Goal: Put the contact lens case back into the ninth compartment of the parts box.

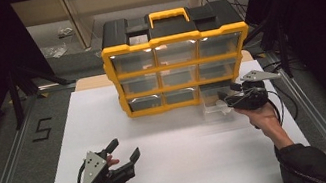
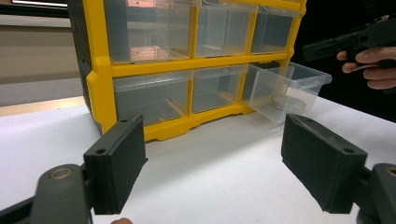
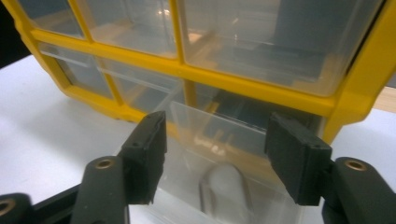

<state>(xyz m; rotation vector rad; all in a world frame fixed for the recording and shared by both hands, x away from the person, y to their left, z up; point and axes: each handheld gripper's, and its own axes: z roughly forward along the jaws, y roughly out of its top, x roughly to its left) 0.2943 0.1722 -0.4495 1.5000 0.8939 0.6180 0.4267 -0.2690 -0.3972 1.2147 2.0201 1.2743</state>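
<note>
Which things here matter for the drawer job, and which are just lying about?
In the job:
- pulled-out clear drawer, bottom right
- yellow drawer cabinet
- small round item inside the drawer
- right gripper, fingers apart at the drawer

Lying about:
- left gripper, open, idle on the white table
- bits on the floor behind

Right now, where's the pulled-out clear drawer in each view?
High view: pulled-out clear drawer at the cabinet's bottom right, just left of the right gripper.
Left gripper view: upper right, jutting from the bottom row.
Right gripper view: bottom centre, between and beyond that gripper's open jaws.
Shared landmark: the yellow cabinet frame.
</note>
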